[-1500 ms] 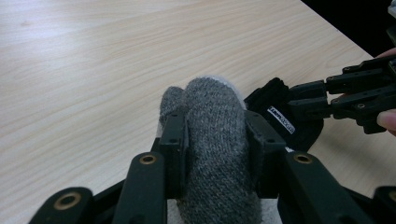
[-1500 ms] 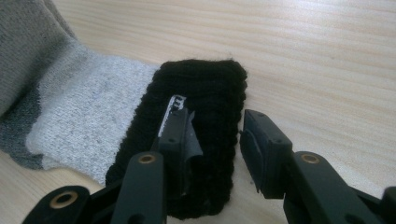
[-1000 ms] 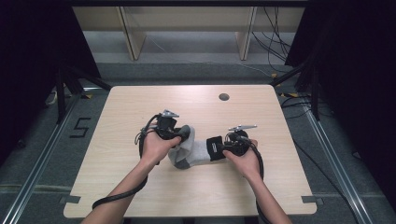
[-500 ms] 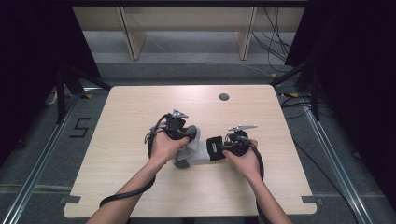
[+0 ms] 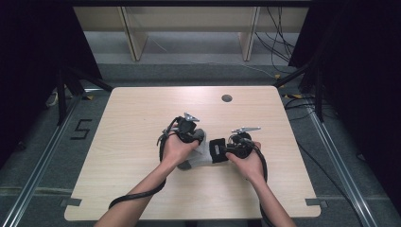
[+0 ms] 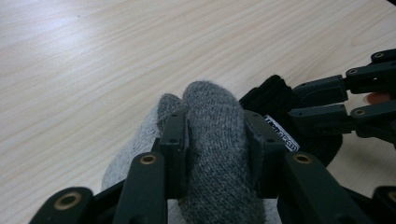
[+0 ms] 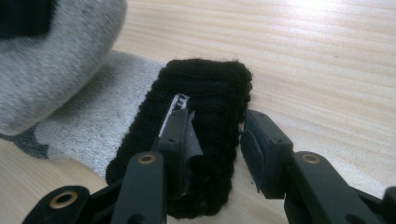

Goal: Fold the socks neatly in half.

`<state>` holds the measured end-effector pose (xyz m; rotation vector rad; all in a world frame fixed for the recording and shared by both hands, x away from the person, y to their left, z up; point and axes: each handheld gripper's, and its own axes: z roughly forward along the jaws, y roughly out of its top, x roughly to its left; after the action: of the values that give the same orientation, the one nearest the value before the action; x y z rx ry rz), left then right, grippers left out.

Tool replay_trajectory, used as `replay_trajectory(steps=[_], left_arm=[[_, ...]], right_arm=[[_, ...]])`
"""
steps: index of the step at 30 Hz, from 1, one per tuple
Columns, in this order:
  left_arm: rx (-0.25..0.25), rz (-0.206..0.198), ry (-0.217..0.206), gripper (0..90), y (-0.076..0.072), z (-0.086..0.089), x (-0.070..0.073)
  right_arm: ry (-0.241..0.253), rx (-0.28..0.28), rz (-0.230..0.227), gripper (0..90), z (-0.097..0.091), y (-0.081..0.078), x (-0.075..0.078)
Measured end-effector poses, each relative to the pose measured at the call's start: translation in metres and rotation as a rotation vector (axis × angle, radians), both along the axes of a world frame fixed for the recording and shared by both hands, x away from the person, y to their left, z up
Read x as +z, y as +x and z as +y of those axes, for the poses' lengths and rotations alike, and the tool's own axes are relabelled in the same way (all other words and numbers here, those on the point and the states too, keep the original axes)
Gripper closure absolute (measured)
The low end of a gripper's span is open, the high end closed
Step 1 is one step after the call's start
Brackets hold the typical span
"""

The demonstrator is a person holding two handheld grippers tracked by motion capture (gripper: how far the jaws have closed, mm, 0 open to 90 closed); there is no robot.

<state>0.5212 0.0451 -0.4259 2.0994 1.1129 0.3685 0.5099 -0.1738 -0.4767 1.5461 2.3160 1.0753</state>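
Centrally, pale wooden rectangular table [image 5: 142, 113]; grey knitted sock with black ribbed cuff [image 5: 201, 153] lying near its middle. Left gripper [image 6: 217, 140] clamps the sock's dark grey toe fold. Right gripper [image 7: 217, 133] grips the black cuff's edge.

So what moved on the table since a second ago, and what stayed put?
The left gripper slid toward the right gripper, carrying the dark grey end of the sock clamped in its jaws, so the grey sock bunched up shorter. The right gripper stayed where it was, its jaws around the black cuff. The table is unchanged.
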Motion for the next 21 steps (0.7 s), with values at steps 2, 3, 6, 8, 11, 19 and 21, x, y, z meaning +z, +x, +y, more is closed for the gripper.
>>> replay_trajectory(steps=[2, 3, 6, 8, 11, 19, 21], left_arm=[[-0.002, 0.000, 0.015, 63.6, 0.001, -0.001, -0.001], [-0.001, 0.003, 0.015, 63.6, 0.001, -0.002, -0.002], [-0.003, 0.005, 0.023, 63.5, 0.001, -0.005, -0.004], [0.003, 0.001, 0.028, 63.4, 0.001, -0.008, -0.006], [-0.006, 0.001, 0.047, 63.2, 0.001, -0.011, -0.009], [-0.011, 0.000, 0.075, 63.0, 0.001, -0.018, -0.014], [-0.010, 0.002, 0.075, 62.9, 0.000, -0.020, -0.015]], right_arm=[[0.001, 0.001, 0.000, 62.1, 0.000, 0.000, 0.000], [0.001, -0.005, 0.002, 62.1, 0.000, 0.000, 0.000], [0.001, -0.004, 0.002, 62.1, 0.000, 0.000, 0.000], [-0.001, -0.002, -0.001, 62.1, 0.000, 0.000, 0.000], [0.000, -0.002, -0.002, 62.1, 0.000, 0.000, 0.000], [-0.003, 0.006, -0.002, 62.1, 0.000, 0.000, 0.000], [-0.001, 0.000, -0.001, 62.1, 0.000, 0.000, 0.000]])
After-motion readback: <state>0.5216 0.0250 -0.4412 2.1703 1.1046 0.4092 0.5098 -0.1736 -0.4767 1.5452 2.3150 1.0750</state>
